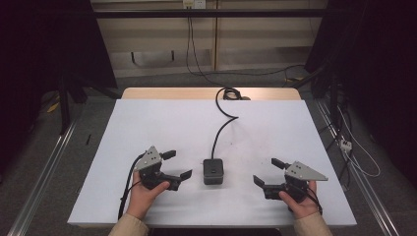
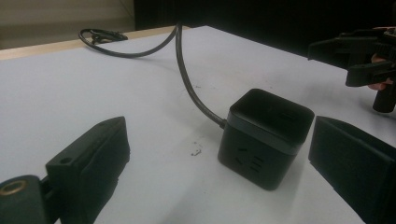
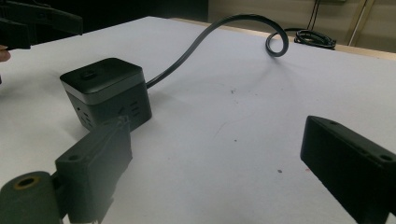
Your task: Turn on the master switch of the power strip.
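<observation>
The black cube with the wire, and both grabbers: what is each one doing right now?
Black cube: upright on the table, not gripped, sockets free of plugs on the sides in view.
Cord: joined to the cube, curving to a coil at the far edge.
Left gripper: jaws open, beside the cube, not touching it.
Right gripper: jaws open, apart from the cube.

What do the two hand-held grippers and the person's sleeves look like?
Both the left gripper and the right gripper are black with two blocky jaws and a grey three-cornered plate on top. A black cable trails from the left one. The sleeves are beige.
</observation>
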A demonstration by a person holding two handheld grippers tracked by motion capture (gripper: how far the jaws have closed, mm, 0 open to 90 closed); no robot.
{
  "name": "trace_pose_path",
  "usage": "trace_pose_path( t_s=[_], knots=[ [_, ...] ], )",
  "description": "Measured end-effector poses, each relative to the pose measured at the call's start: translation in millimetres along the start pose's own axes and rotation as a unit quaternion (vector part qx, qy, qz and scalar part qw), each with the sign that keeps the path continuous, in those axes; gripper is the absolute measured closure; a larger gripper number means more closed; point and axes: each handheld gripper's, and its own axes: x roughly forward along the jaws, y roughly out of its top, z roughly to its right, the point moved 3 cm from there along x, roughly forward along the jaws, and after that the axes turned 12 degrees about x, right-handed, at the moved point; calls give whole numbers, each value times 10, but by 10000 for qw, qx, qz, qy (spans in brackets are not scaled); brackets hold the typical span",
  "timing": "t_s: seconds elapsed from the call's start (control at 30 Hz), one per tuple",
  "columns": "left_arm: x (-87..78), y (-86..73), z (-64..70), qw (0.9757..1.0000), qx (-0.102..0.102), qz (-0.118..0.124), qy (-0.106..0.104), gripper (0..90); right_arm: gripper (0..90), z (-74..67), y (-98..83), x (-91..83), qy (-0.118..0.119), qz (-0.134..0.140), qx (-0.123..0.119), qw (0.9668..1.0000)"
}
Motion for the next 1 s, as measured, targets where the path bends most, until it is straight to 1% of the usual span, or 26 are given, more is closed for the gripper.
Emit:
trace_pose_path(
  t_s=[0.17, 0.2, 0.23, 0.3, 0.47, 0.73, 0.83, 0.87, 0.93, 1.0],
  knots=[
    [34, 28, 14, 10000, -10, 15, -18, 59, 89, 3, 1, 0, -5, 5, -4, 10000],
    [42, 32, 16, 10000, -21, 31, -54, 61, 88, 2, 1, -1, -2, 3, -8, 10000],
    [48, 36, 18, 10000, -14, 12, -26, 62, 89, 1, 2, -1, -1, 2, -12, 10000],
    [60, 41, 20, 10000, -6, 4, -35, 65, 89, 0, 2, -1, 0, 4, -14, 10000],
    [90, 65, 32, 10000, 14, 23, -75, 91, 88, 1, 3, -1, 2, 3, -13, 10000],
    [158, 96, 51, 9998, 9, -16, -182, 154, 89, 2, 4, -2, 3, 6, -17, 10000],
    [177, 106, 57, 9998, 15, -28, -217, 159, 89, 3, 4, -2, 4, 5, -15, 10000],
    [183, 110, 59, 9997, 22, -33, -231, 169, 90, 2, 4, -2, 6, 7, -14, 10000],
    [194, 119, 64, 9996, 26, -37, -275, 218, 90, 1, 5, -2, 7, 6, -19, 10000],
    [205, 129, 66, 9996, 23, -41, -287, 229, 90, 0, 5, -1, 8, 5, -19, 10000]
  ],
)
